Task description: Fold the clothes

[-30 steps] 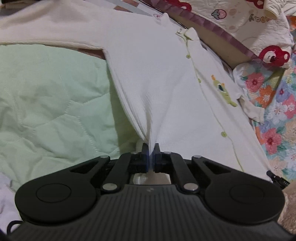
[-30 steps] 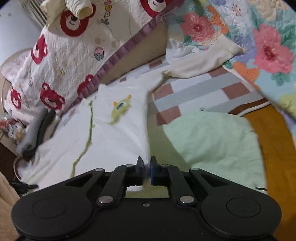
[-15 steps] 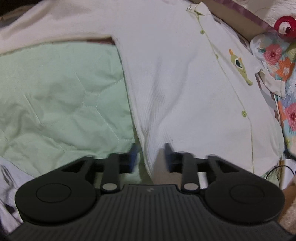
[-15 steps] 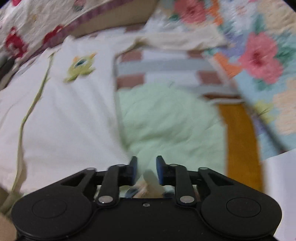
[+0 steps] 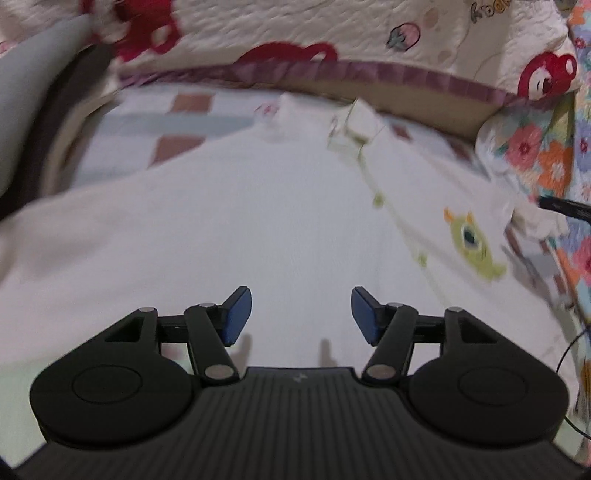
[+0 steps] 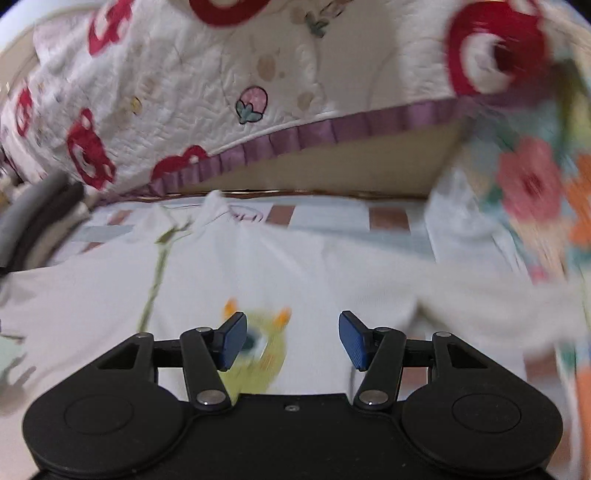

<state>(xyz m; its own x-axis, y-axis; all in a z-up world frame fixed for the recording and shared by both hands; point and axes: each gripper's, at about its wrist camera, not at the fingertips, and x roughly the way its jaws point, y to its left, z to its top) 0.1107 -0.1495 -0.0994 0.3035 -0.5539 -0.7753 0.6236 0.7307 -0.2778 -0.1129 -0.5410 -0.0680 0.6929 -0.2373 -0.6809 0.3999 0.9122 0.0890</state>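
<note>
While both views were smeared by motion, the bed's checked sheet (image 5: 192,122) showed as the ground under everything, with a cream quilt (image 5: 332,33) printed with red bears and edged in purple heaped along its far side, toward twelve o'clock. A floral quilt (image 6: 535,184) was bunched at about two o'clock in the right wrist view. On the sheet lay the white shirt (image 5: 258,229), spread flat, its collar toward twelve o'clock and its button placket running down toward five o'clock in the left wrist view. A green monster patch (image 5: 471,240) sat on the shirt's chest at about three o'clock of that view.

Over the shirt's body was the left tool (image 5: 301,314), its blue pads (image 5: 236,314) apart and widening, with nothing between them. Over the chest was the right tool (image 6: 291,339), also spreading and empty, the monster patch blurred just below its left pad (image 6: 232,339).
</note>
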